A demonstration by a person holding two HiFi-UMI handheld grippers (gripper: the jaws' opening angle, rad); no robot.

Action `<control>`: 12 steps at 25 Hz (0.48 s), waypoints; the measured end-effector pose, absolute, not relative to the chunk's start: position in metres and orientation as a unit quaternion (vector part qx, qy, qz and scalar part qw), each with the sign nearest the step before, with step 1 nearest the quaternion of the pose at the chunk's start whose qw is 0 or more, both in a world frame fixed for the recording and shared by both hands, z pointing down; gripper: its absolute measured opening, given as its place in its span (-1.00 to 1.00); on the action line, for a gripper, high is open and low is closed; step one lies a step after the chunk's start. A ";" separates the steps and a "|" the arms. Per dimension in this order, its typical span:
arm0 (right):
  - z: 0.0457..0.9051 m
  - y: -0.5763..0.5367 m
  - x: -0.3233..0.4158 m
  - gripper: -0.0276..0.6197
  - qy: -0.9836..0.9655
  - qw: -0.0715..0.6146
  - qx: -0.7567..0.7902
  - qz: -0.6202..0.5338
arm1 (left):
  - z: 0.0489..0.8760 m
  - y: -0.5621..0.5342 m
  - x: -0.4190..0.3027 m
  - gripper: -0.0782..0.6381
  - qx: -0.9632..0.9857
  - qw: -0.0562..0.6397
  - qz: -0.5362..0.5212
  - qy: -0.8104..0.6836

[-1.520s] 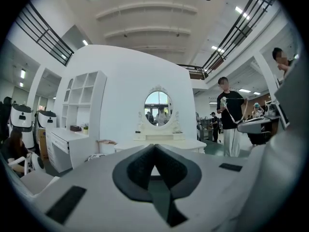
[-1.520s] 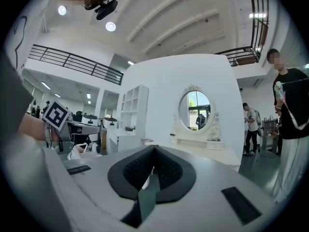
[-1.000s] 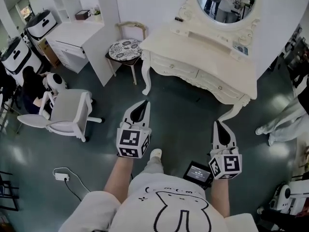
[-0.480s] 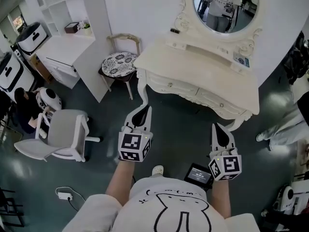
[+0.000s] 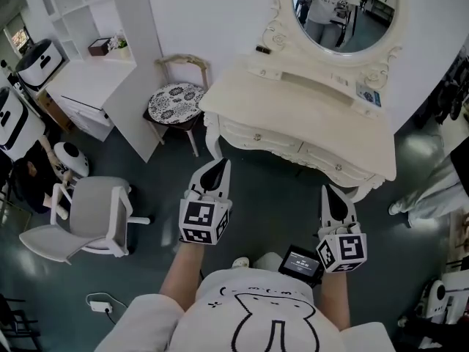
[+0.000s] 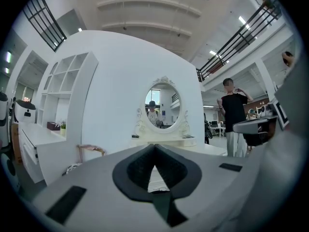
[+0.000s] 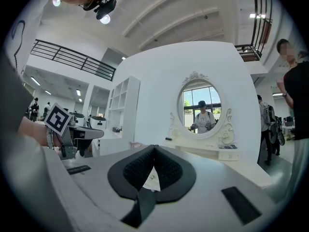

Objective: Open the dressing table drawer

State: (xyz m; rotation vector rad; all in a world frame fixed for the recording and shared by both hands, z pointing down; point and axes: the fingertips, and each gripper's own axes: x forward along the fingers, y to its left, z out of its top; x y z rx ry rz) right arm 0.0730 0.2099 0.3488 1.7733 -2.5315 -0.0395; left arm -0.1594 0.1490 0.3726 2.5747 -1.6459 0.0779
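Observation:
The cream dressing table with its oval mirror stands against the white wall ahead. Two drawers run along its front, a left drawer and a right drawer, each with a small knob, both closed. My left gripper is shut and empty, its tip a short way in front of the table's left leg. My right gripper is also shut and empty, just short of the right drawer. Both gripper views look level at the table and mirror, over the touching tips of the left gripper and the right gripper.
A stool with a patterned seat stands left of the table beside a white shelf unit and desk. A white chair is at the left. A small screen device is at my waist. A person stands to the right.
The dressing table has come nearer and lower in the head view as I walked toward it. Both grippers keep the same pose, shut and side by side.

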 end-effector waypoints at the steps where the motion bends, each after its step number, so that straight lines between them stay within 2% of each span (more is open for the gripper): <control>1: 0.349 0.207 0.074 -0.88 -0.818 0.023 0.575 -0.011 | 0.374 0.146 -0.159 -0.73 0.842 0.043 0.026 -0.537; 12: 0.348 0.164 0.087 -0.88 -0.814 0.003 0.580 0.001 | 0.374 0.102 -0.149 -0.73 0.844 0.041 0.025 -0.534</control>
